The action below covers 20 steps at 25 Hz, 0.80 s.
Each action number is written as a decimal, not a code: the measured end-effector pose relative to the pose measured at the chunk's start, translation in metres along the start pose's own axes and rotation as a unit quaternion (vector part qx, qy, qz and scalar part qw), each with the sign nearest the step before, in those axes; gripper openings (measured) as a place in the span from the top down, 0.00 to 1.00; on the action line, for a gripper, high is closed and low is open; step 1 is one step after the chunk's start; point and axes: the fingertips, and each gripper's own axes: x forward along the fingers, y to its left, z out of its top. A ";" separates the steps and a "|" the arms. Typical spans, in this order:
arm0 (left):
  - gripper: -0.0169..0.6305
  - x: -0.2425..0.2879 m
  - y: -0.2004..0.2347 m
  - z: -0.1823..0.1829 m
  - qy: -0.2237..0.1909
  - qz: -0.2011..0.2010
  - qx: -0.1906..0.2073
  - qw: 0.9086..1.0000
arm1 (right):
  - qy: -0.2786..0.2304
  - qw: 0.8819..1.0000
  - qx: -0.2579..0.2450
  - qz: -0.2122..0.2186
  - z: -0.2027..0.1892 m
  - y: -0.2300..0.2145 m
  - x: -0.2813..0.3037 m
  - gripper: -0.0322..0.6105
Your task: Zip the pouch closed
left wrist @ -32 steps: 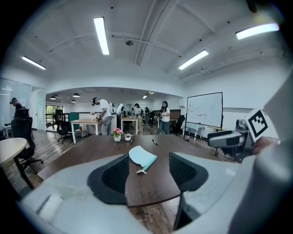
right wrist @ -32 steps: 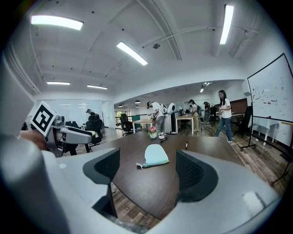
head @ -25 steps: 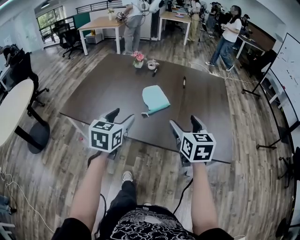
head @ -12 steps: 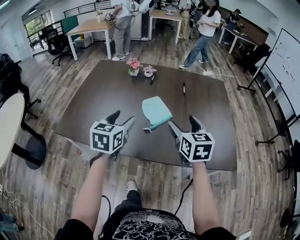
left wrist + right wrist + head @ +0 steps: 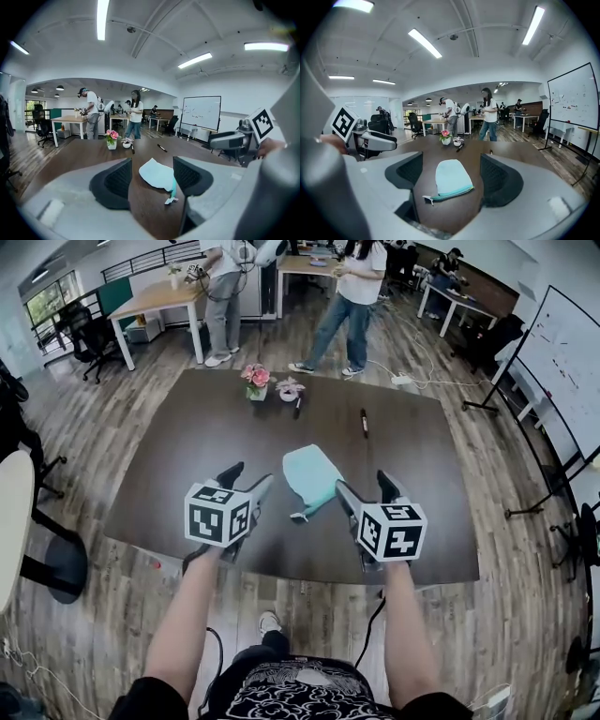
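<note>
A light blue pouch (image 5: 312, 476) lies flat on the dark brown table (image 5: 187, 456), its teal zip edge nearest me and a white pull tab (image 5: 299, 517) sticking out at the left end. My left gripper (image 5: 246, 479) hovers just left of the pouch, open and holding nothing. To the right of the pouch hangs my right gripper (image 5: 364, 484), also open and holding nothing. In the left gripper view the pouch (image 5: 157, 174) shows between the jaws, toward the right one. The right gripper view has the pouch (image 5: 451, 177) centred between its jaws, with the zip (image 5: 447, 193) across the near end.
A small pot of pink flowers (image 5: 254, 382), a little white dish (image 5: 289, 390) and a pen (image 5: 297, 406) stand at the table's far edge. A black marker (image 5: 364, 423) lies far right of the pouch. People stand beyond the table; a whiteboard (image 5: 562, 362) is at right.
Both grippers have moved forward over the table and now flank the pouch. A person in a white top has walked left behind the table.
</note>
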 end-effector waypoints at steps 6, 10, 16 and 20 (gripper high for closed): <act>0.55 0.015 0.003 0.000 0.010 -0.023 0.013 1.000 | 0.005 1.000 0.010 -0.007 -0.003 0.004 0.011 0.35; 0.55 0.030 -0.002 -0.006 0.023 -0.042 0.025 0.999 | 0.011 1.000 0.016 -0.011 -0.012 0.005 0.017 0.35; 0.55 0.049 -0.011 -0.020 0.049 -0.073 0.049 0.995 | 0.024 0.999 0.023 -0.019 -0.026 0.004 0.023 0.38; 0.55 0.060 -0.017 -0.032 0.069 -0.100 0.068 0.990 | 0.034 0.999 0.030 -0.026 -0.038 0.002 0.027 0.38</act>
